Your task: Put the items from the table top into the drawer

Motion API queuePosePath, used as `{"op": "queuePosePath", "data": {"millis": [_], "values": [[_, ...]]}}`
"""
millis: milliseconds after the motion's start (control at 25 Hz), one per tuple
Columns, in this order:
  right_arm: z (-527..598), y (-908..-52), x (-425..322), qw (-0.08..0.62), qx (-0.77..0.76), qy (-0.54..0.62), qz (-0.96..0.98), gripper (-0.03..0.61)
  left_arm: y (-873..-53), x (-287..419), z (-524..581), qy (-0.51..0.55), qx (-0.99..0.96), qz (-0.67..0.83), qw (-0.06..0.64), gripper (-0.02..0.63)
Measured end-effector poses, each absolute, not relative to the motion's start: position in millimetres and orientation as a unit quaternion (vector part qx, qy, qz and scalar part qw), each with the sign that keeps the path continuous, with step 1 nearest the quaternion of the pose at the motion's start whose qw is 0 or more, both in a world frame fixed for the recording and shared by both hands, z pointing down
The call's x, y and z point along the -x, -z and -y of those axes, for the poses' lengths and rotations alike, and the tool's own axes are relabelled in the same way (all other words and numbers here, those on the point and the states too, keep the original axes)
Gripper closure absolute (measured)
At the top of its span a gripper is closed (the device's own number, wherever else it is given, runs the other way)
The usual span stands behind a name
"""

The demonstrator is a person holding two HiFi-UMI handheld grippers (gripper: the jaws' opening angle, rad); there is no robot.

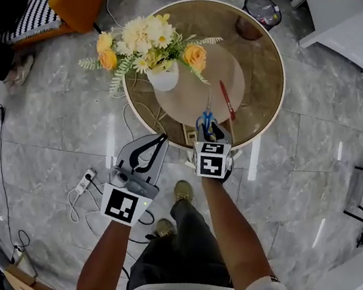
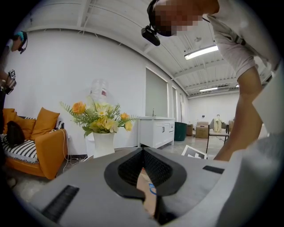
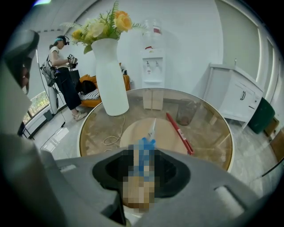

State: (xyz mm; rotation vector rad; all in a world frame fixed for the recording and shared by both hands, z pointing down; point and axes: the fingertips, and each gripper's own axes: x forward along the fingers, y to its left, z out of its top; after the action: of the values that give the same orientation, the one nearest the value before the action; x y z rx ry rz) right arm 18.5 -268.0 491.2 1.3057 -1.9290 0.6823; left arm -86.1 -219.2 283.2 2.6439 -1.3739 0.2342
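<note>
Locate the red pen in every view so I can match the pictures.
Head view: the red pen lies slanted on the round table, right of centre.
Left gripper view: not in it.
Right gripper view: the pen lies right of centre, beyond the jaws.
Shared landmark: the white flower vase, in all three.

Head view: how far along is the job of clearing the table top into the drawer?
Done: nothing visibly put away. In hand: the right gripper looks shut on the blue-handled scissors at the near edge of the table. Still to do: the red pen lies on the table; the left gripper is shut and empty, off the table.
</note>
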Motion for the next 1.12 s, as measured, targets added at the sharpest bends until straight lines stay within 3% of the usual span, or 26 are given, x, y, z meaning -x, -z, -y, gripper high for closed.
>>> {"op": "queuePosePath", "data": {"millis": [800, 1120], "values": [[273.1, -508.0, -19.2, 0.365, -0.481, -0.239, 0.761, 0.495, -306.1, 80.1, 182.0, -0.092, -0.882, 0.455, 0.082, 0.614], [246.7, -483.1, -26.2, 0.336, -0.48, -0.22, 0.78, 0.495, -307.6, 68.9, 158.8, -0.092, -0.886, 0.446, 0.085, 0.614]]}}
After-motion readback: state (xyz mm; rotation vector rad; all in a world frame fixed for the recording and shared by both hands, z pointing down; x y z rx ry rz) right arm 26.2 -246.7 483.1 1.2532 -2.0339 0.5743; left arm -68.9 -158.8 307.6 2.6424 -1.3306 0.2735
